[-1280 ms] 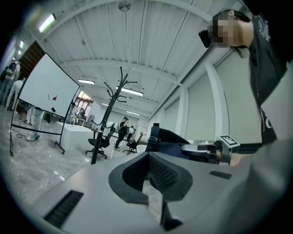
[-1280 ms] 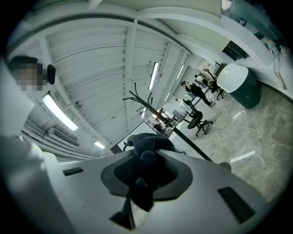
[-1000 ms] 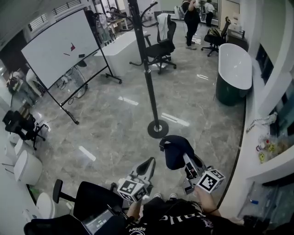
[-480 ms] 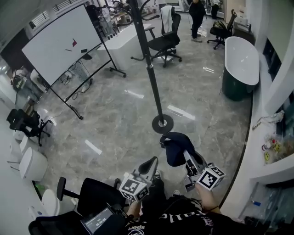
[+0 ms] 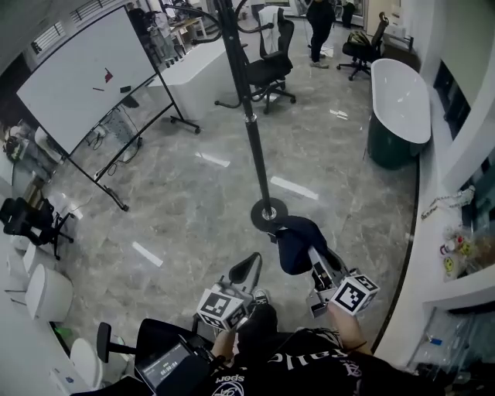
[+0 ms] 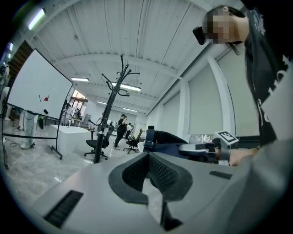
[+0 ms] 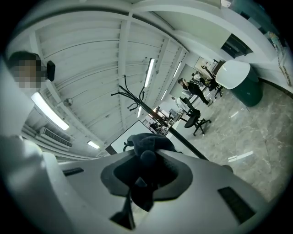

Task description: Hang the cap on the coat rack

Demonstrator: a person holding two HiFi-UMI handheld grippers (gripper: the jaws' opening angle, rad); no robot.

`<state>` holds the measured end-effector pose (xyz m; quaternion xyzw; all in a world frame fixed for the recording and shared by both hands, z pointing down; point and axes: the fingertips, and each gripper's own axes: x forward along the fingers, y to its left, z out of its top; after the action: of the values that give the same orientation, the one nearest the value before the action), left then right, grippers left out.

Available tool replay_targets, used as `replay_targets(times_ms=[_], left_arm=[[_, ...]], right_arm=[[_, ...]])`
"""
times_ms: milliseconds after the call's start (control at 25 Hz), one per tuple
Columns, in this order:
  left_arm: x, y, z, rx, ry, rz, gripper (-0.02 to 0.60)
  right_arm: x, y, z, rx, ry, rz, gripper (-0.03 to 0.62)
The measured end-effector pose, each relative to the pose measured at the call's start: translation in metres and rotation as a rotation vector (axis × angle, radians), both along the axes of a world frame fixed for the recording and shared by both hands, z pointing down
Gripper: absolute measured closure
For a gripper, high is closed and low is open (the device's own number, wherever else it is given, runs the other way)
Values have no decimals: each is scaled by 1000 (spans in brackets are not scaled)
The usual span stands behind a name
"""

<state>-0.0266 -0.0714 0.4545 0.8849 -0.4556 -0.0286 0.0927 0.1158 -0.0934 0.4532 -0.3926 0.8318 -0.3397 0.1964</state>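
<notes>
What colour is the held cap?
The cap is dark navy; the head view shows it best.

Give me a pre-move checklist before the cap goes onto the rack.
1. Cap gripped by right claw: ok, its jaws are closed on the fabric.
2. Left claw empty: ok, it is closed on nothing.
3. Coat rack hooks free: ok, they are bare in the left gripper view.
4. Cap raised to hook height: not ok, it sits low near the rack's base.
5. Way to the rack: ok, nothing stands between it and the cap.
6. Person behind the rack: ok, far off.
</notes>
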Motion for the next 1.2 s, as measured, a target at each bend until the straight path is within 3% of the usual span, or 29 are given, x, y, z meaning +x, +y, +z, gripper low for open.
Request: replay_targets(times_ms=[360, 680, 920, 1200], left_arm=[[-84, -91, -9, 13, 37, 30, 583], [-139, -142, -3, 2, 67, 44, 583], [-136, -156, 9, -56, 85, 70, 583], [-131, -178, 19, -65, 94, 67, 583]], right_arm=[[-75, -87, -23, 24, -4, 52, 523], [-111, -149, -34, 42, 11, 125, 523], [-114, -186, -47, 76, 21, 139, 523], [-109, -242, -59, 122, 53, 157, 523]])
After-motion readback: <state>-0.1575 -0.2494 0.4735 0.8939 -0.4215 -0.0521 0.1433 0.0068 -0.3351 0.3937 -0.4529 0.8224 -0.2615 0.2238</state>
